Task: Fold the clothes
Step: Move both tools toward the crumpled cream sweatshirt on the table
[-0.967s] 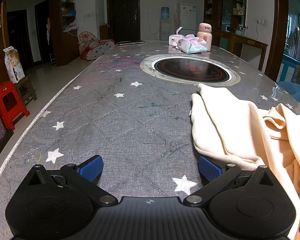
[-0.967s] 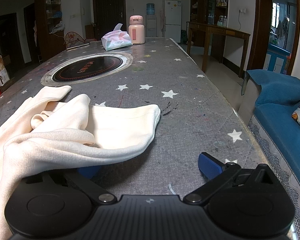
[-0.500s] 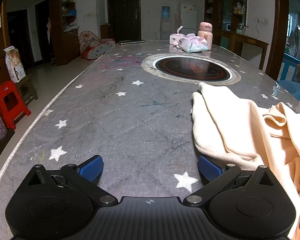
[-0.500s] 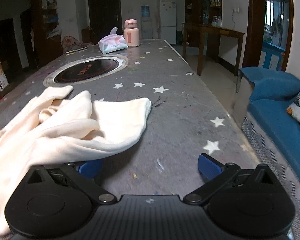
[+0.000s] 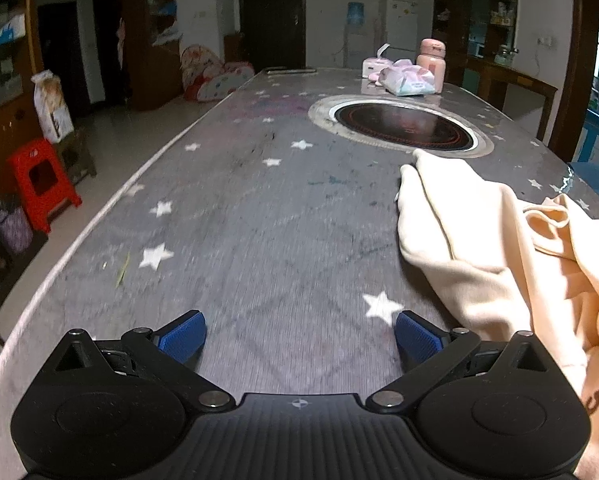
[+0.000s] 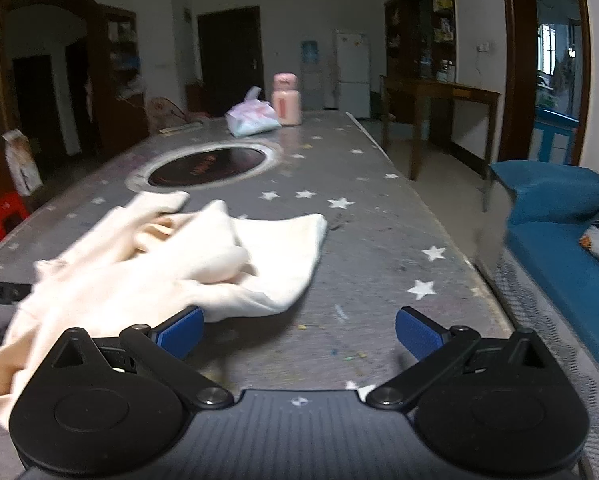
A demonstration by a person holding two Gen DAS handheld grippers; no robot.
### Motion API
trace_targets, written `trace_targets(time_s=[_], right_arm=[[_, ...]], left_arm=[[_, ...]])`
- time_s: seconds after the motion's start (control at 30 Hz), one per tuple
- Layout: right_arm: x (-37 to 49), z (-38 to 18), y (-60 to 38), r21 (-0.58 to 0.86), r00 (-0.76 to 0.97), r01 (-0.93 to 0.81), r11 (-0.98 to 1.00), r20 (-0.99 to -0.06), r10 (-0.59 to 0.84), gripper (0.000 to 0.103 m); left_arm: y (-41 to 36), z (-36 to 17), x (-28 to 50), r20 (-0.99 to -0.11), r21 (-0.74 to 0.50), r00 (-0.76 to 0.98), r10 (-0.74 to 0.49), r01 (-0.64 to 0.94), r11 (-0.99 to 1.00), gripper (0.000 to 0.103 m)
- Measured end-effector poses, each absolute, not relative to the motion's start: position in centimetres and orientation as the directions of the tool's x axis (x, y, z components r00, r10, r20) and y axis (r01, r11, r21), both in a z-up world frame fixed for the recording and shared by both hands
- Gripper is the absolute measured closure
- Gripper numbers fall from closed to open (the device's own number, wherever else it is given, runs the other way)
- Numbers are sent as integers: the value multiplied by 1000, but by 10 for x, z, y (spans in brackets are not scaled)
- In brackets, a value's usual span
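A cream garment (image 5: 499, 248) lies crumpled on the grey star-patterned table (image 5: 259, 220), at the right of the left wrist view. It fills the left and middle of the right wrist view (image 6: 203, 256). My left gripper (image 5: 299, 336) is open and empty, with the garment's edge just right of its right fingertip. My right gripper (image 6: 299, 332) is open and empty above the table. The garment's near edge lies by its left fingertip (image 6: 179, 330).
A round black hotplate (image 5: 399, 126) is set into the table beyond the garment. A pink bottle (image 5: 431, 64) and tissue packs (image 5: 407, 80) stand at the far end. A blue sofa (image 6: 571, 248) is right of the table, a red stool (image 5: 39, 184) left.
Both grippers have risen and pulled back from the garment. The cloth that lay over the right gripper's left finger has slid off it. Both stay open.
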State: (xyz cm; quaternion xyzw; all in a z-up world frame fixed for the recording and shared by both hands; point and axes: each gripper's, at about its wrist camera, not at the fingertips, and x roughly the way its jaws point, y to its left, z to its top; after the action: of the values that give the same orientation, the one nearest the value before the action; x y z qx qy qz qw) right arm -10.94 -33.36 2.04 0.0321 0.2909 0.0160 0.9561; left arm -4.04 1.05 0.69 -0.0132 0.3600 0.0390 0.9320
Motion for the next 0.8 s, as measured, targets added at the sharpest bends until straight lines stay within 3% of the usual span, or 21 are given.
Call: trace_targets(time_s=[0.8], right_arm=[[-132, 31, -300, 101, 846, -136, 986, -505, 169, 0]], left_arm=[[-4, 25, -69, -677, -21, 736, 12, -36, 999, 0]])
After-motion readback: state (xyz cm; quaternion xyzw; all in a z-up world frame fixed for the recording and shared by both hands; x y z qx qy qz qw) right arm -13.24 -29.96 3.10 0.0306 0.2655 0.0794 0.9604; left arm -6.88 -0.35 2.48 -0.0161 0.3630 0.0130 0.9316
